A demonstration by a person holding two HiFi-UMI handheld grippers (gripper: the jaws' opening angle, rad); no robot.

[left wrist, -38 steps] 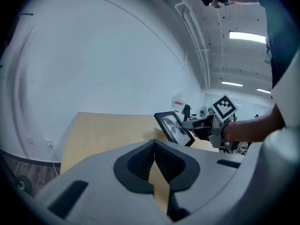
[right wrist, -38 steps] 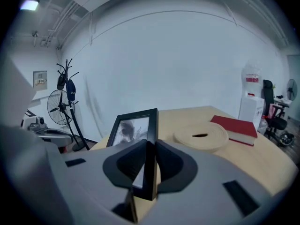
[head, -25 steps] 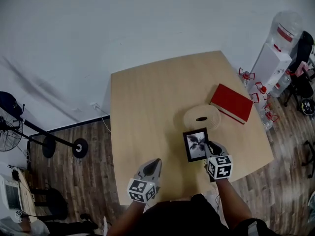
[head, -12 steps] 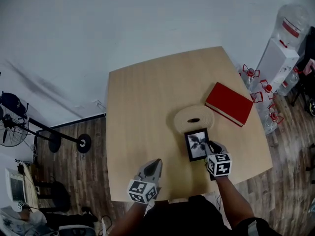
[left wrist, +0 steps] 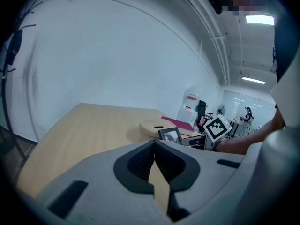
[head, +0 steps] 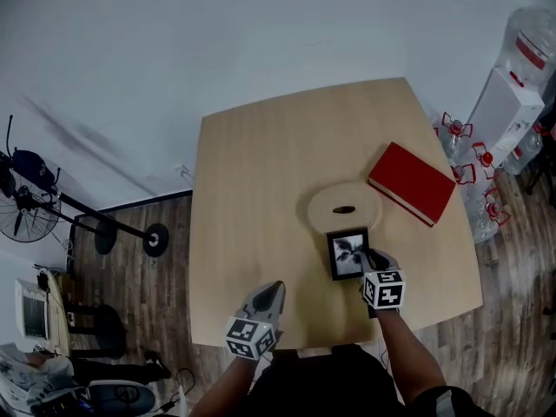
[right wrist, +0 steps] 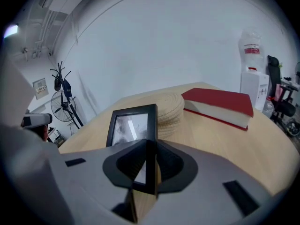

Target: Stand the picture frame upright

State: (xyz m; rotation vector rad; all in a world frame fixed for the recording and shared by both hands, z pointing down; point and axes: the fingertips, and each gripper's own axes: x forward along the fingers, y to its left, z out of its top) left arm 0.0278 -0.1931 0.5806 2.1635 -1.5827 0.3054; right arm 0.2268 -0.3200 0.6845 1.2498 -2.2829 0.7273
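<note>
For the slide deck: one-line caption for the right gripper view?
Right tongs grip the black picture frame by its edge; woven mat and red book behind on the table.

A red hardcover book [head: 411, 183] is seen lying flat near the right edge of the light wooden table [head: 261, 189], and a round woven straw mat [head: 346, 207] with a dark central hole is laid just beside it. A white water dispenser [head: 508, 102] is stood beyond the right edge, and a black pedestal fan [head: 35, 207] off the left edge.

One picture frame [head: 348, 254], one red book [head: 411, 183], one woven mat [head: 326, 205]
</note>
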